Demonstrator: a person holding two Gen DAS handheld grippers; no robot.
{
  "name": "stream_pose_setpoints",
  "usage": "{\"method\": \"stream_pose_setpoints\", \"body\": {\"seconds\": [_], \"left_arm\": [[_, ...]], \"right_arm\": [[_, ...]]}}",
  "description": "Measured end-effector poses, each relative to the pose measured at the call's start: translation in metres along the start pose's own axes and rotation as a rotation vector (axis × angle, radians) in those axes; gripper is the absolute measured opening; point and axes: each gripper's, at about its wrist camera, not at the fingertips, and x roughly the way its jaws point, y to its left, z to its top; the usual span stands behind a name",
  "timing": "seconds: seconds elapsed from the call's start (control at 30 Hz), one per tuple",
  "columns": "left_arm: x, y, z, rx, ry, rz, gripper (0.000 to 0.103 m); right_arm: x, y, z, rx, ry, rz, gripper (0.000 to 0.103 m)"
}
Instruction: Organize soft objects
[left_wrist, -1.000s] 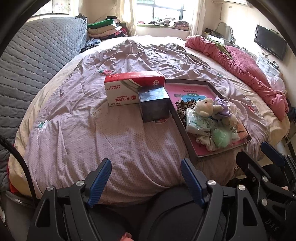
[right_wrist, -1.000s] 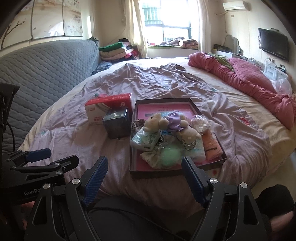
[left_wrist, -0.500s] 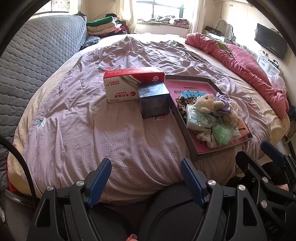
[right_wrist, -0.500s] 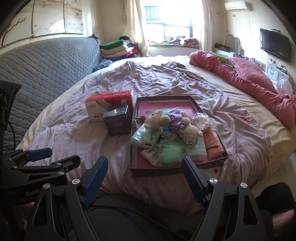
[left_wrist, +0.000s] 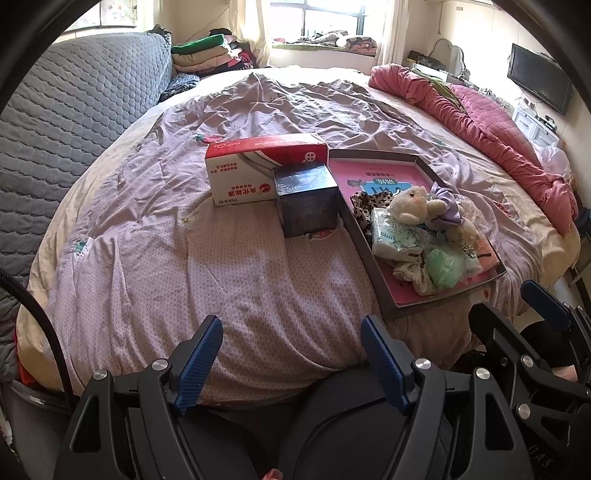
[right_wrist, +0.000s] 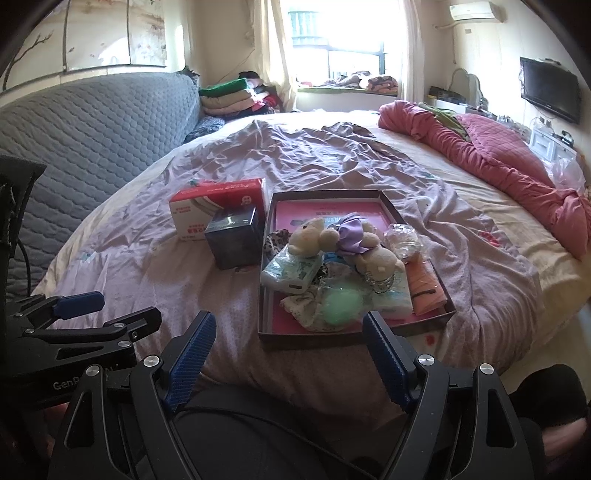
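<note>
Left wrist view
Left gripper (left_wrist: 291, 354): jaws apart, nothing held, hung over the bed's near edge.
Tray (left_wrist: 417, 302): set at the bed's (left_wrist: 229, 273) near right edge, beside a dark box (left_wrist: 308, 201).
Plush (left_wrist: 408, 205): laid atop the tray's pile.

Right wrist view
Right gripper (right_wrist: 291, 350): jaws apart, empty, just short of the tray's near rim.
Plush (right_wrist: 314, 236): judged light and squashy; best pinched across the body.
Green puff (right_wrist: 340, 304): near rim; likely compresses, slips little.

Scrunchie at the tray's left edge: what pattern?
Leopard print scrunchie, clearest in the left wrist view.
</note>
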Motion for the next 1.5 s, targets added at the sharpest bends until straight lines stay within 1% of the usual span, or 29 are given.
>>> {"method": "stream_pose_setpoints", "body": {"seconds": [0.77,1.5], "left_arm": [[0.0040,0.0022,-0.0013,0.002,0.006,0.009,0.076],[0.0091,0.0036,-0.0041,-0.008,0.035,0.012,0.076]], "right_arm": [[0.0052,0.0021,-0.0022,-0.004,0.008,0.003,0.083],[0.0059,0.0055,-0.0024,-0.027,0.013,0.008,0.083]]}}
